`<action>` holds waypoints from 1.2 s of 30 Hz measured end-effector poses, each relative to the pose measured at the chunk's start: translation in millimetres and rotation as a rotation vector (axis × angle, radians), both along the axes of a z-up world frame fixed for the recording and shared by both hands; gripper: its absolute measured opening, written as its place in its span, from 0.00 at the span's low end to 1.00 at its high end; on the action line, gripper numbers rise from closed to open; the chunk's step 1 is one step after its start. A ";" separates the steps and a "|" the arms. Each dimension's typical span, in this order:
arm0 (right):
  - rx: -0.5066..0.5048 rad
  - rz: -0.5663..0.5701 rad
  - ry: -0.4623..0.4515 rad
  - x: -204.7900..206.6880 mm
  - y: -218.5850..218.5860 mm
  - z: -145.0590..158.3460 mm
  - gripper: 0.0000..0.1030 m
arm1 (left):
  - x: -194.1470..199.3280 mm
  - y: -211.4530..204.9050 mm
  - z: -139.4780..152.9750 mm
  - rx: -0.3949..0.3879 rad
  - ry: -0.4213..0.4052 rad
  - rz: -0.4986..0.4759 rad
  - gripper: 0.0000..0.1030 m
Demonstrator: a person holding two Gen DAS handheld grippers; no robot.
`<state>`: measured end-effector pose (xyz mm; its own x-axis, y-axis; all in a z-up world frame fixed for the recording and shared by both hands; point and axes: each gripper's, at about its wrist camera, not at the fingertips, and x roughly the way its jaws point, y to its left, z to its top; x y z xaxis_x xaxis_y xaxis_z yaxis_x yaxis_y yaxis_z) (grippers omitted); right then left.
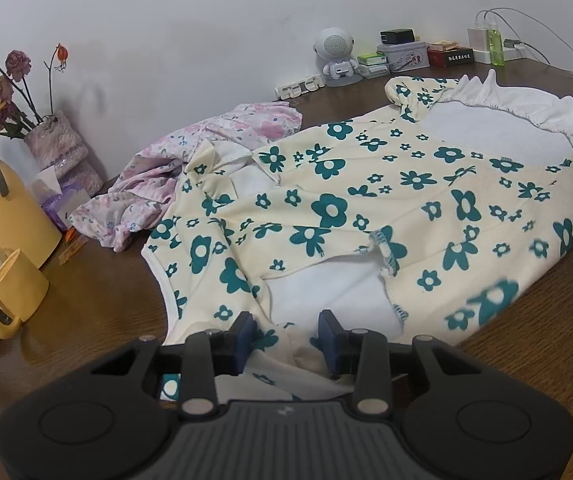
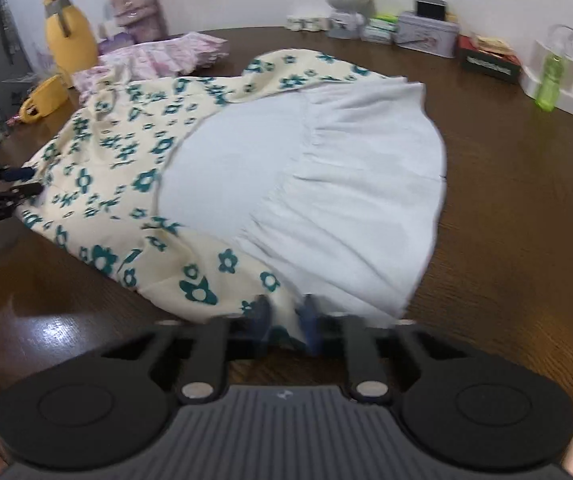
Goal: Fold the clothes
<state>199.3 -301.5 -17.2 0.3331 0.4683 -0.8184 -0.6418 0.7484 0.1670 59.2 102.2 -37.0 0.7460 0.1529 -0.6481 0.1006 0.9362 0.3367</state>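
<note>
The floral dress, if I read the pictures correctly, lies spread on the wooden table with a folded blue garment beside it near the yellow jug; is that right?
Not quite: the garment beside the floral dress is pink-flowered and crumpled, not blue and folded, as the left wrist view shows. It does lie on the wooden table near the yellow jug.

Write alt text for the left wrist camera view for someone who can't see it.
The left hand-held gripper pinches the near edge of a cream dress with teal flowers, spread on a brown wooden table. A pink floral garment lies crumpled behind it, with a yellow mug at left.
</note>
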 end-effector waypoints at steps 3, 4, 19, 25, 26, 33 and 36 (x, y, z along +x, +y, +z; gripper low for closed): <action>-0.038 -0.018 0.009 -4.5 -3.8 1.3 0.05 | -2.1 -0.8 0.2 -0.013 0.001 -0.013 0.33; -0.048 -0.024 0.014 -5.6 -3.7 1.8 0.06 | -2.7 -1.1 0.2 -0.011 -0.001 -0.015 0.34; 0.099 0.072 -0.082 -22.3 79.5 38.6 0.42 | -37.0 57.9 34.3 -0.129 -0.066 0.154 0.64; 0.084 0.053 -0.054 -18.0 95.4 20.0 0.42 | -24.1 81.5 36.5 -0.238 -0.046 0.124 0.60; 0.082 0.044 -0.050 -17.2 94.3 17.6 0.42 | -20.7 81.9 38.0 -0.262 -0.039 0.104 0.58; 0.069 0.019 -0.034 -17.2 94.6 2.6 0.42 | 3.5 49.9 27.7 -0.200 0.085 -0.027 0.17; 0.049 0.022 -0.039 -18.8 96.8 -2.7 0.42 | 3.1 42.9 17.7 -0.160 0.131 -0.050 0.03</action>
